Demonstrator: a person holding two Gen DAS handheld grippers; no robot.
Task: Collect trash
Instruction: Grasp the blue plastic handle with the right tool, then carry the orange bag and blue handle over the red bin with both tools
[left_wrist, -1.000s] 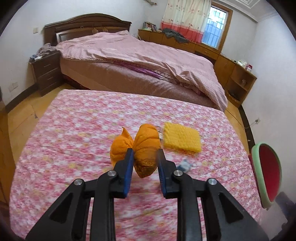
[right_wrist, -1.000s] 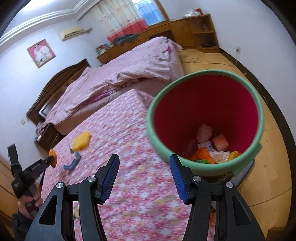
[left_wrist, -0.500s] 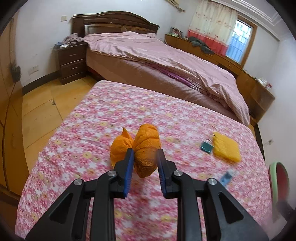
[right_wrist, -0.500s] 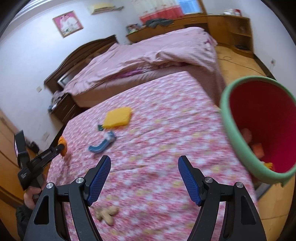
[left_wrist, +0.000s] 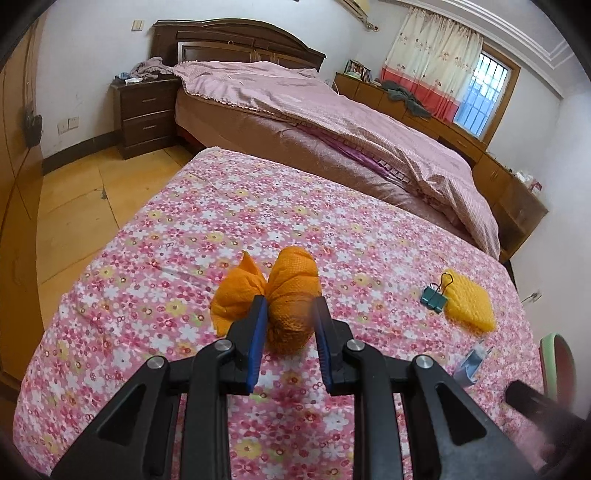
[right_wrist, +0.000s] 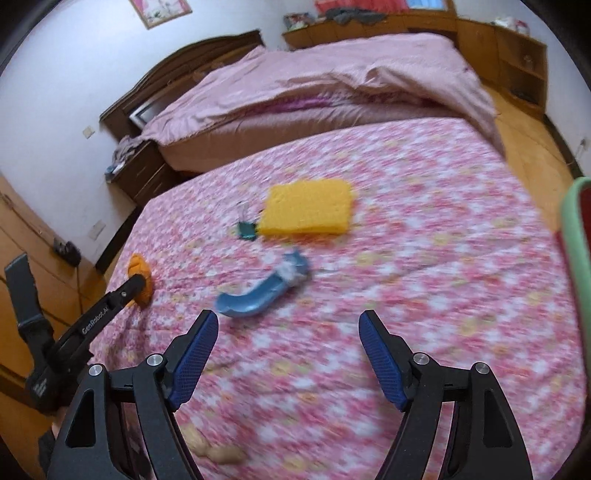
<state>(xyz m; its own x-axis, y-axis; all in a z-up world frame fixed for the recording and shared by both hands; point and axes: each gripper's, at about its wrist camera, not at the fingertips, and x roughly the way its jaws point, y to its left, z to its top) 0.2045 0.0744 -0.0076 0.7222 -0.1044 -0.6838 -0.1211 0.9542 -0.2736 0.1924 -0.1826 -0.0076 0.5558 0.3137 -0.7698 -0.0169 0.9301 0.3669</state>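
Your left gripper (left_wrist: 288, 321) grips the orange mesh bundle (left_wrist: 291, 295) at frame centre; keep that squeeze and carry it to the green-rimmed bin (left_wrist: 557, 363) at lower right. Your right gripper (right_wrist: 286, 354) hangs with jaws wide apart, empty.

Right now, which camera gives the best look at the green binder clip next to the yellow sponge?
The left wrist view: the binder clip is sharp there, its wire handles visible, touching the yellow sponge. The right wrist view shows it only as a motion-blurred green smudge at the sponge's corner.
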